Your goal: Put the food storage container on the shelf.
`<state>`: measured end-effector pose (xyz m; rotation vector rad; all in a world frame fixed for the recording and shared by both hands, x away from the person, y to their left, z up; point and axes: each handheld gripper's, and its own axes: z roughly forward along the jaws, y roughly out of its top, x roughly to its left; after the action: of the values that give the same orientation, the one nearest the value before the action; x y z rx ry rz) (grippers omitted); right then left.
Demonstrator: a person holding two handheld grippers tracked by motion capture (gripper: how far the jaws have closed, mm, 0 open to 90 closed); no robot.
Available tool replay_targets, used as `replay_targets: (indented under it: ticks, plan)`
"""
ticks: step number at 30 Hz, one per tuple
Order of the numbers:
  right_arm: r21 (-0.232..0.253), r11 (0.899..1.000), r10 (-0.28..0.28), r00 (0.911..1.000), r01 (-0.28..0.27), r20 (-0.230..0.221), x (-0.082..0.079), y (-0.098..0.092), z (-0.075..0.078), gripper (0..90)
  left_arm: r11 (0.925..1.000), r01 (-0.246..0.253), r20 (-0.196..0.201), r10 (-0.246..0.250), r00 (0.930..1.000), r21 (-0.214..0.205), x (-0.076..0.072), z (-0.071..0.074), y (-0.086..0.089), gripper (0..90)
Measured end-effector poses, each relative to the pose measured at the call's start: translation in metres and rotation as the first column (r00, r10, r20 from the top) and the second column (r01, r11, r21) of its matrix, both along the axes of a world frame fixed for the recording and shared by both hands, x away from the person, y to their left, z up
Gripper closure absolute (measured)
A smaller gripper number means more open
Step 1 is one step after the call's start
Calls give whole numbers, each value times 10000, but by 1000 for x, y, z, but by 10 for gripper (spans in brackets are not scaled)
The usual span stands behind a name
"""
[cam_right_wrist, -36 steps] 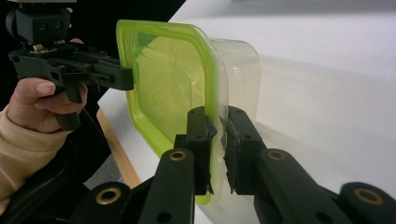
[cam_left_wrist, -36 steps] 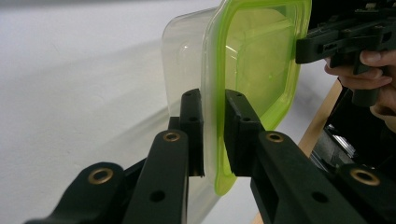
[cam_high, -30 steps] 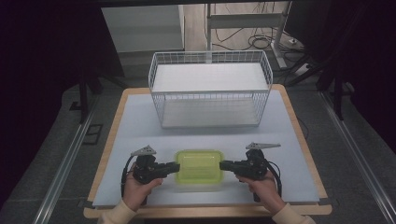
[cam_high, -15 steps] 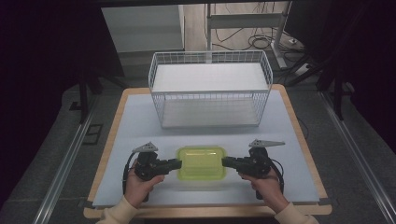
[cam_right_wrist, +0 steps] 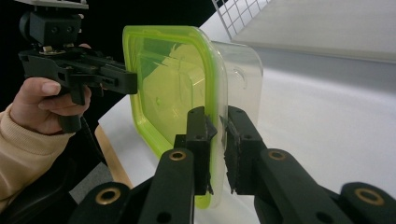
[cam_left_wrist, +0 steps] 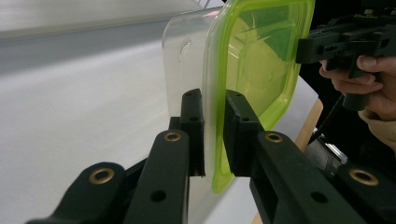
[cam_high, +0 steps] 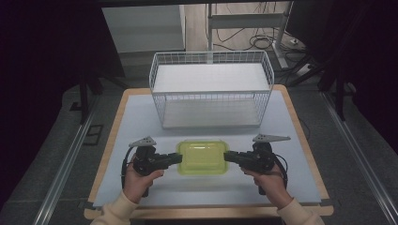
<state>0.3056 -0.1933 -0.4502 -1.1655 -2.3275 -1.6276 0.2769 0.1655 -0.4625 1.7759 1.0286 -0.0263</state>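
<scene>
Both forearms in from the near edge, level, pointing inward at each other. Left hand-held gripper [cam_high: 177,158] clamped on the box [cam_high: 202,157] rim at its left edge; right hand-held gripper [cam_high: 228,156] clamped on the right edge. Box sits between them over the near middle of the bench [cam_high: 141,117], green lid on. Basket [cam_high: 211,93] stands just beyond, open bench on both sides. No readable writing.

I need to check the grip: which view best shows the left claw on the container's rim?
The left gripper view: the left claw pinches the green-lidded container at its rim. The high view shows it small; the right gripper view shows it distant.
</scene>
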Motion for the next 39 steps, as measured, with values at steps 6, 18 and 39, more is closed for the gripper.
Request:
replay_targets:
  ticks: [6,18,39]
  plan:
    - [-62,10000,-5,9998,6,182,3,3,9,807,10000,-51,130,51,9999,36,2,8,1,798]
    - [-46,9999,-111,9995,112,280,6,3,20,804,10000,-86,447,85,9990,24,4,24,1,800]
    - [-7,9998,-216,9972,217,718,11,2,41,804,9999,-95,611,103,9981,-132,13,44,0,801]
